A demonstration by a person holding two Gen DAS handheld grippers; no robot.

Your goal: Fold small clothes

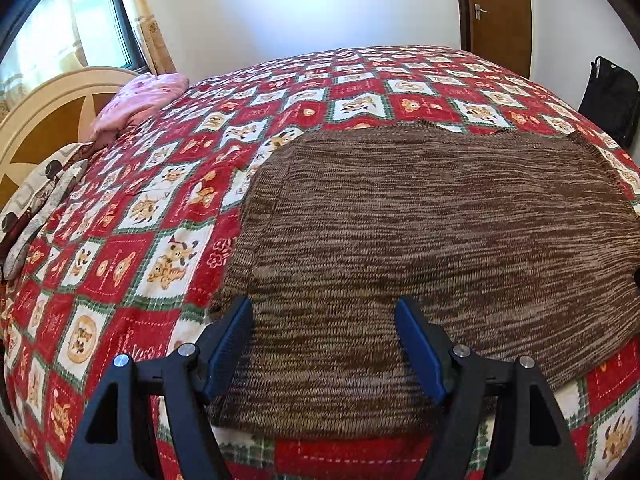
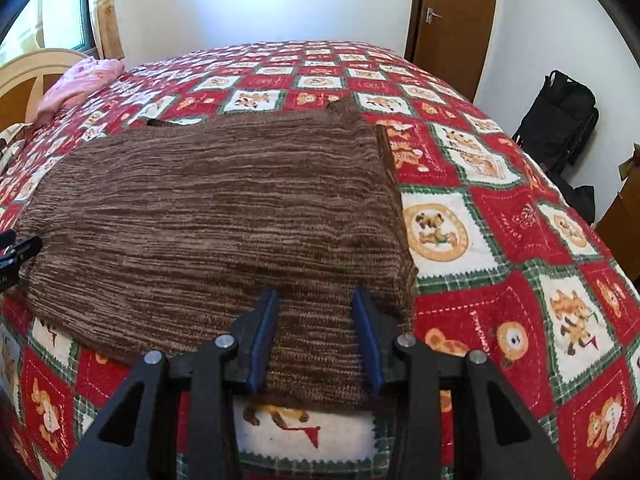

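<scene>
brown marled knit garment [image 1: 420, 240] flat on bed's red-checked bear quilt [image 1: 132, 256] | left tongs [image 1: 324, 312] gaping above garment's near edge | right tongs [image 2: 316, 300] parted, nothing gripped

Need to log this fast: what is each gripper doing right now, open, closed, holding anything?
Left gripper: open, holding nothing, above the brown sweater.
Right gripper: open, holding nothing.

A brown marled knit garment [image 1: 420, 232], coarse and ribbed, matt like chenille, lies on a soft printed cotton-like bedspread [image 1: 132, 248] in red, white and green. The left gripper [image 1: 324, 312] and right gripper [image 2: 315, 300] are matt black plastic with ridged blue pads [image 1: 230, 344] and shiny metal pins. The door [image 2: 456, 12] is smooth brown wood with a metal handle.
</scene>
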